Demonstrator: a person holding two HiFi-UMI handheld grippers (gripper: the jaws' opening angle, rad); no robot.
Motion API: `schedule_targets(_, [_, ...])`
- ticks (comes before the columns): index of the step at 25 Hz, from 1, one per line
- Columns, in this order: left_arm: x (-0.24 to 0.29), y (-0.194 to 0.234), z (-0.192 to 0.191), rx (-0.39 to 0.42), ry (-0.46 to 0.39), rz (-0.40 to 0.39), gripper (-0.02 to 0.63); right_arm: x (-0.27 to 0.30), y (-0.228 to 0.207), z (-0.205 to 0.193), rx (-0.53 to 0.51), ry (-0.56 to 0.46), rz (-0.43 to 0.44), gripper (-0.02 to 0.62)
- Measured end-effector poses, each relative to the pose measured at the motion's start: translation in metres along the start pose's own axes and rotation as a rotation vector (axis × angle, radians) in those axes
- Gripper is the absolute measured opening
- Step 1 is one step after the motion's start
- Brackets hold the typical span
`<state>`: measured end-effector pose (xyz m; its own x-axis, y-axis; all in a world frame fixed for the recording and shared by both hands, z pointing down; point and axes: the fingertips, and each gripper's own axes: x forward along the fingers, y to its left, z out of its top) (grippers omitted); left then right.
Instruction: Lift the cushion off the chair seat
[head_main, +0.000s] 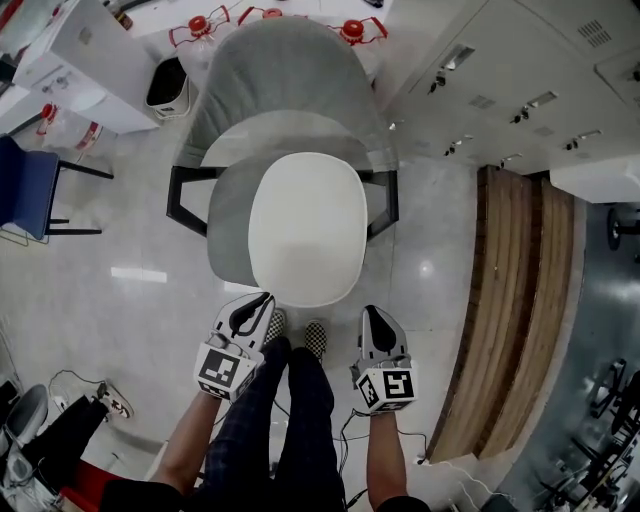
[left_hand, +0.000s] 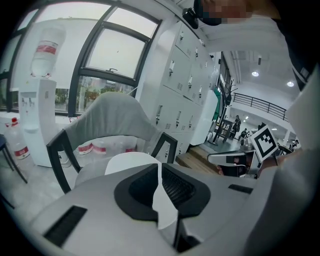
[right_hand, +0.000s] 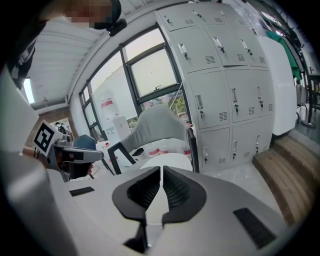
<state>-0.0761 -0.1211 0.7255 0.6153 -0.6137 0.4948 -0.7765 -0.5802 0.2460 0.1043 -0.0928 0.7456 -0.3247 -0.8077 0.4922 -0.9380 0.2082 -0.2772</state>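
A white oval cushion (head_main: 307, 228) lies flat on the seat of a grey chair (head_main: 285, 80) with a black frame. My left gripper (head_main: 264, 300) hovers just off the cushion's front left edge, and my right gripper (head_main: 372, 313) is just off its front right edge. Neither touches it. In the left gripper view the jaws (left_hand: 160, 168) meet with nothing between them, and the cushion (left_hand: 131, 161) shows beyond their tips. The right gripper view shows its jaws (right_hand: 161, 170) closed and empty too, with the cushion (right_hand: 167, 161) and the chair back (right_hand: 157, 122) ahead.
Grey lockers (head_main: 520, 80) stand to the right, with a raised wooden step (head_main: 520, 300) in front of them. Behind the chair are water jugs (head_main: 198, 26) and a black bin (head_main: 168, 85). A blue chair (head_main: 25, 185) stands at the left. A person's legs and checkered shoes (head_main: 315, 338) are between the grippers.
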Motion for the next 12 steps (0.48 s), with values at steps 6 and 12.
schedule_targets(6, [0.019,0.009,-0.019,-0.001,0.013,-0.008,0.037,0.022,-0.011,-0.027,0.013,0.009,-0.006,0.038])
schedule_targets(12, [0.025,0.008,-0.023,-0.002,0.023,-0.019,0.037,0.032,-0.022,-0.044,0.021,0.032,-0.023,0.038])
